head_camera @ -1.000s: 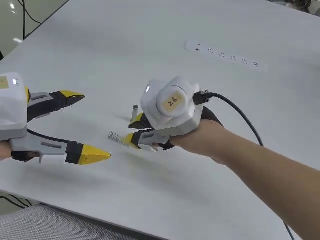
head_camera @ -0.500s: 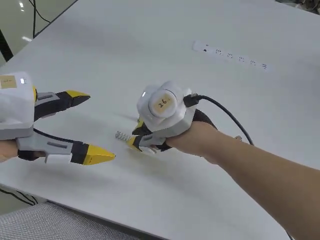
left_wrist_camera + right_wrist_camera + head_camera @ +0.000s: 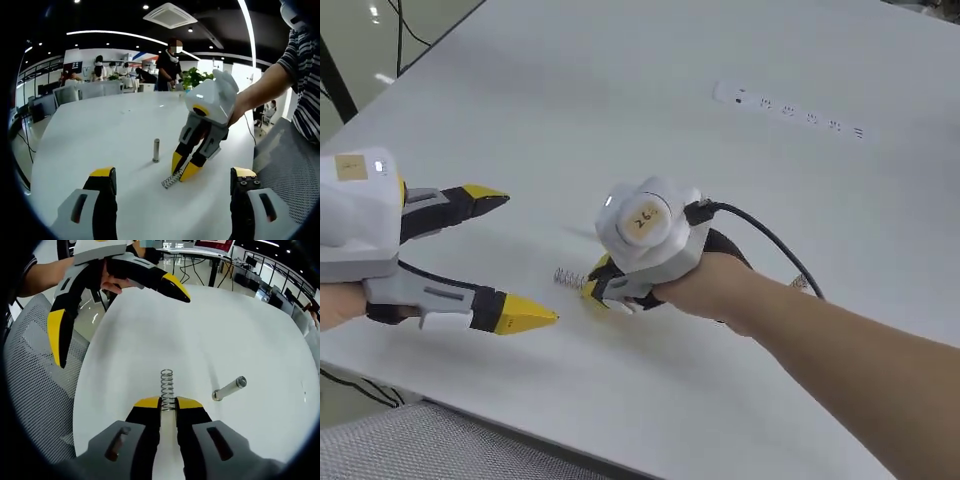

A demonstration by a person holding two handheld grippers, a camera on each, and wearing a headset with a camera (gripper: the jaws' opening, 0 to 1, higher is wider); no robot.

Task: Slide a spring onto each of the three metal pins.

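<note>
Left gripper (image 3: 510, 257): jaws spread wide, nothing between them, held over the near left of the white table (image 3: 620, 100) and pointing toward the work. Spring (image 3: 568, 277): short coil, pinched at one end, free end sticking out toward the left gripper; the left gripper view has it slanting down to the tabletop, though I cannot tell whether it touches. Right gripper (image 3: 595, 285): yellow tips clamped on that end of the spring, seen plainly in the right gripper view (image 3: 168, 404). Pin (image 3: 229, 388): stands upright on the table just beside the spring, apart from it, and bare, with no coil on it. Judgement: early stage. One spring is in hand but not yet lined up over the pin or threaded on. The one pin I can check carries nothing, so the sliding-on is yet to begin.
</note>
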